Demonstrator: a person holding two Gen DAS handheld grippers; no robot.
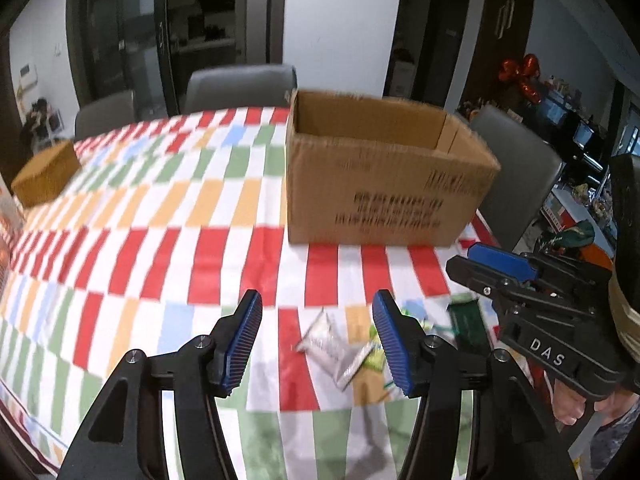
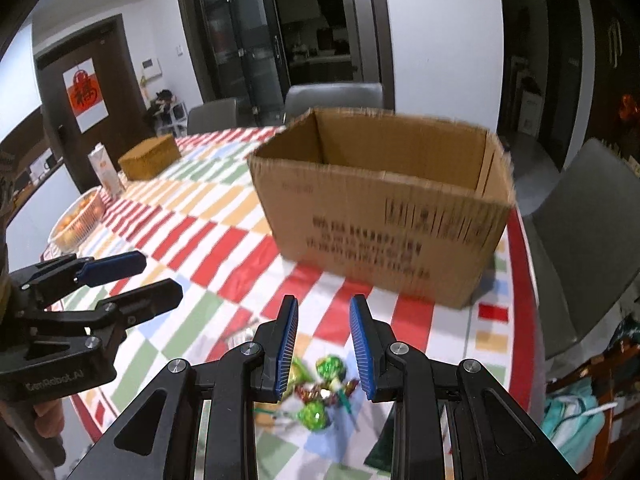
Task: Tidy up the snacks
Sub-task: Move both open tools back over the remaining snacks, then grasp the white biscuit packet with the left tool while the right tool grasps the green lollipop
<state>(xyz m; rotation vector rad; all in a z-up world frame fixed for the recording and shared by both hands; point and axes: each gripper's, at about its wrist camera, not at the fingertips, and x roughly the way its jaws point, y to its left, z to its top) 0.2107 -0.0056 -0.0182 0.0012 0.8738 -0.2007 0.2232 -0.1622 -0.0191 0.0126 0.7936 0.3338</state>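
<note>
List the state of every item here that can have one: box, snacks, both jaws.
Cardboard box: upright on the table, top open, no contents visible.
Silver packet: lying flat on the tablecloth, untouched.
Green-wrapped candies: loose on the cloth, not gripped.
Left gripper: jaws apart, nothing between them, above the packet.
Right gripper: jaws partly apart, empty, above the candies.
Small brown box: closed, at the far end.

Left gripper (image 1: 318, 344) and right gripper (image 2: 324, 346) tilted downward, jaws apart.
</note>
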